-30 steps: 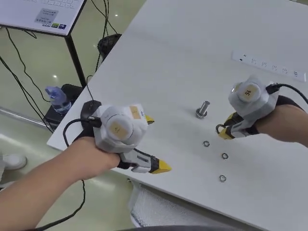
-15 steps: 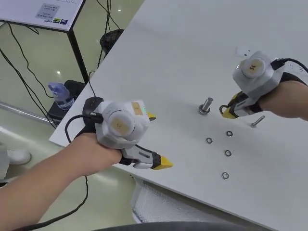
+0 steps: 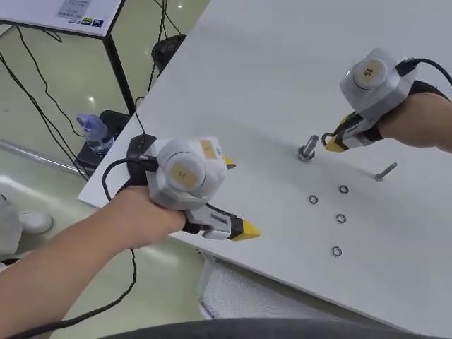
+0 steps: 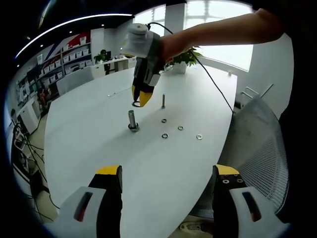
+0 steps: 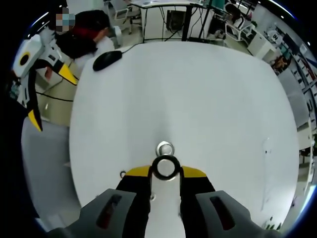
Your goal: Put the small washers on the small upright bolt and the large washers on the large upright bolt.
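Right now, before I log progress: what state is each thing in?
Large bolt: upright.
Small bolt: upright.
Large washer: gripped, just short of the large bolt's top.
Four loose washers: flat on the table.
Left gripper: jaws open, empty.
Right gripper: jaws shut on the large washer.

The white bench [image 3: 247, 85] has a smooth, matt top. The large upright bolt of bright metal [image 3: 308, 149] and the small upright bolt of bright metal [image 3: 386, 171] have a polished, reflective finish. The small ring-shaped metal washers [image 3: 341, 218] shine likewise. The large ring-shaped metal washer [image 5: 155, 168] looks darker. The left hand-held gripper [image 4: 168, 171] and the right hand-held gripper [image 3: 333, 143] have smooth pale-grey plastic shells, black jaws and glossy yellow tips.
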Tool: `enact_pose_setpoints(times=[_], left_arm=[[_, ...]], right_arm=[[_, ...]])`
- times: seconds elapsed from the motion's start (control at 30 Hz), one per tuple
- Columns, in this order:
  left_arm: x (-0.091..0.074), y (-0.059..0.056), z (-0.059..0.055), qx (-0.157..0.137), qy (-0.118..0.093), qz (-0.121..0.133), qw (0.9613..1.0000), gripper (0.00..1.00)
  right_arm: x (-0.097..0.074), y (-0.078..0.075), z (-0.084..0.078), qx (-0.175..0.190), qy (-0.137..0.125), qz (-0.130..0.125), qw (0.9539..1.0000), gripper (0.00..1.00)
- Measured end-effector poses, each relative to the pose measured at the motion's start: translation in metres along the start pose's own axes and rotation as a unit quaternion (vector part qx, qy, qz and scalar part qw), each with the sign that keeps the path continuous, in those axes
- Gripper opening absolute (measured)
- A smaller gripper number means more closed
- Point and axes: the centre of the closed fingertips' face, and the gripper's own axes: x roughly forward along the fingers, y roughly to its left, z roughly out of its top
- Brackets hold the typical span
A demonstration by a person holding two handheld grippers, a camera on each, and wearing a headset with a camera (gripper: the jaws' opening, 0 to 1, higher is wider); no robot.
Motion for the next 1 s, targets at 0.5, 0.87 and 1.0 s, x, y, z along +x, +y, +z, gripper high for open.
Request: enact_pose_setpoints(times=[0.5,0.87,1.0], left_arm=[[-0.001,0.001,-0.001,0.001,-0.001,0.0,1.0,0.75],[-0.001,0.0,-0.003,-0.002,0.001,-0.004,1.0,0.79],[-0.001,-0.001,-0.003,0.0,0.001,-0.006,1.0,0.79]], right_arm=[[0.017,-0.001,0.009,-0.015,0.015,0.011,0.9997,0.21],[0.022,-0.001,0.013,-0.019,0.019,0.011,0.9996,0.21],[0.025,-0.001,0.012,-0.021,0.022,0.012,0.9995,0.21]])
